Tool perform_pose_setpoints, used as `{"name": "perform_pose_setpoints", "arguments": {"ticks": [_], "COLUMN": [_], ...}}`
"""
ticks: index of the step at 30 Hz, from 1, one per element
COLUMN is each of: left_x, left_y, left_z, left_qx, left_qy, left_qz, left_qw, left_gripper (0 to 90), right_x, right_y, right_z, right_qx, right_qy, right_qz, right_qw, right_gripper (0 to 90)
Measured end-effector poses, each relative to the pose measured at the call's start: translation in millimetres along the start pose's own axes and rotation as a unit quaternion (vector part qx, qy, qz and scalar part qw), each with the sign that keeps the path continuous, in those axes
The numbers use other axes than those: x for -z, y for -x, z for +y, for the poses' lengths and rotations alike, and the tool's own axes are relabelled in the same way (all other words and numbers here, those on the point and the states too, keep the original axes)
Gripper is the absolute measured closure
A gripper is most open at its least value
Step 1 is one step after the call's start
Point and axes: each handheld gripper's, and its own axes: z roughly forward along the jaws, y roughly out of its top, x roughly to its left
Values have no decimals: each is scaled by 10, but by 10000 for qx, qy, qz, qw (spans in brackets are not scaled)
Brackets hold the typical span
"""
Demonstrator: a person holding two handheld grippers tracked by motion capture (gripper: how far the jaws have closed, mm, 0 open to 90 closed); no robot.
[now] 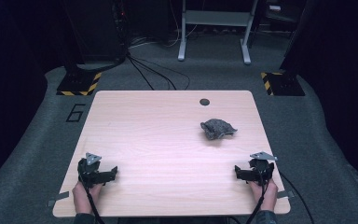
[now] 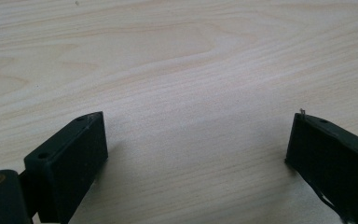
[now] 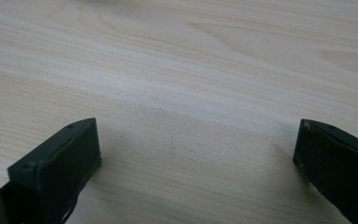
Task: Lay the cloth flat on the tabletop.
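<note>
A crumpled dark grey cloth (image 1: 217,129) lies on the light wooden table (image 1: 168,144), right of centre and toward the far side. My left gripper (image 1: 98,175) rests near the front left corner, held by a hand, well away from the cloth. In the left gripper view its jaws stand wide apart over bare wood, left gripper (image 2: 196,140) open and holding nothing. My right gripper (image 1: 254,172) sits near the front right edge, in front of the cloth and apart from it. Bare wood also lies between its spread jaws, right gripper (image 3: 196,144) open.
A small dark round hole (image 1: 204,101) marks the table's far edge. Beyond the table, cables (image 1: 154,72) run over grey carpet, a white frame (image 1: 214,28) stands at the back, and black-and-yellow striped bases (image 1: 79,84) flank the far corners.
</note>
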Motion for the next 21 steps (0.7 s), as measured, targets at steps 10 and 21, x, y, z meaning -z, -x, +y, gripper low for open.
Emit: {"name": "perform_pose_setpoints", "arguments": {"ticks": [10,21], "left_x": [-8,-14], "left_y": [6,5], "left_z": [3,13], "left_qx": [42,30], "left_qy": [27,17], "left_qz": [-2,12], "left_qw": [10000,10000], "left_gripper": [49,49], "right_x": [-5,-10], "right_y": [-1,-4], "right_z": [4,11], "right_qx": [0,-26], "right_qy": [-9,-11], "right_qz": [2,-14], "right_qw": [10000,10000], "right_gripper": [0,0]}}
